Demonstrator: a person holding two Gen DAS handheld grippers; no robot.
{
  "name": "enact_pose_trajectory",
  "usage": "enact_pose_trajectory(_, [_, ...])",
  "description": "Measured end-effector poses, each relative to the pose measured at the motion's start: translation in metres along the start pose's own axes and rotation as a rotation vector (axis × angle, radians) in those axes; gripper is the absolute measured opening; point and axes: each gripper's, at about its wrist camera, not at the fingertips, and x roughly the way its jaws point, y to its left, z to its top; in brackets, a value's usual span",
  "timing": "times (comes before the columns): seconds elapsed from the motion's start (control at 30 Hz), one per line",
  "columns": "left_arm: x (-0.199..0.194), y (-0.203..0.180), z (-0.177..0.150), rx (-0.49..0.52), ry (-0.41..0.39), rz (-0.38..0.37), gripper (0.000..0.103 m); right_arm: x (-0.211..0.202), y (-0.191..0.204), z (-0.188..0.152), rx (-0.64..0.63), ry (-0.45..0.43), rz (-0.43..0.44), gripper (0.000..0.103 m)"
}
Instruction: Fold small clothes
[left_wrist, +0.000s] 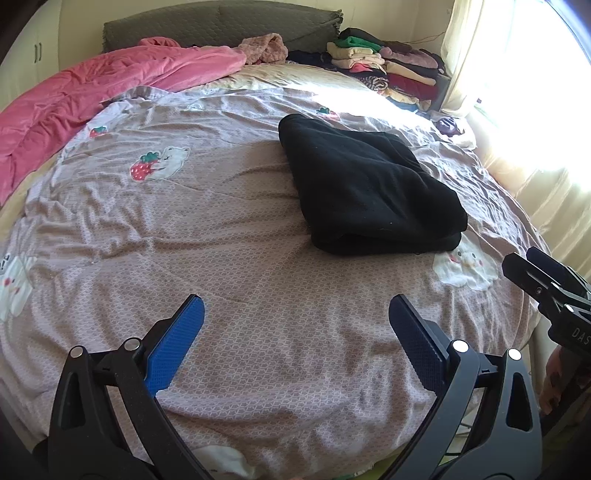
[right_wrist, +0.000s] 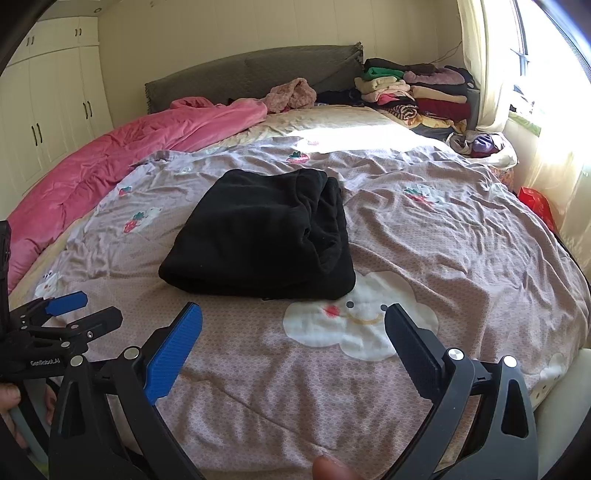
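While open, left gripper (right_wrist: 75, 310) reads "GenRobot.AI"; black garment (right_wrist: 266, 236) folded.

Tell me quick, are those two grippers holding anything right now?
Left gripper: open, holding nothing.
Right gripper: open, holding nothing; the folded black fleece garment lies on the bed ahead.

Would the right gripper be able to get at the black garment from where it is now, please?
Probably yes. The right gripper has its jaws open and faces the black garment, which lies folded on the bedspread. Only bare bedspread lies between them, and the left gripper sits off to the side.
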Motion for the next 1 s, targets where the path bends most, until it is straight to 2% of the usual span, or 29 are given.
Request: enact_pose_trajectory(1.0, [-0.0050, 0.0022, 0.0011, -0.005, -0.009, 0.031, 0.094, -0.0059, -0.0025, 0.0007, -0.003, -0.005, -0.009, 0.099])
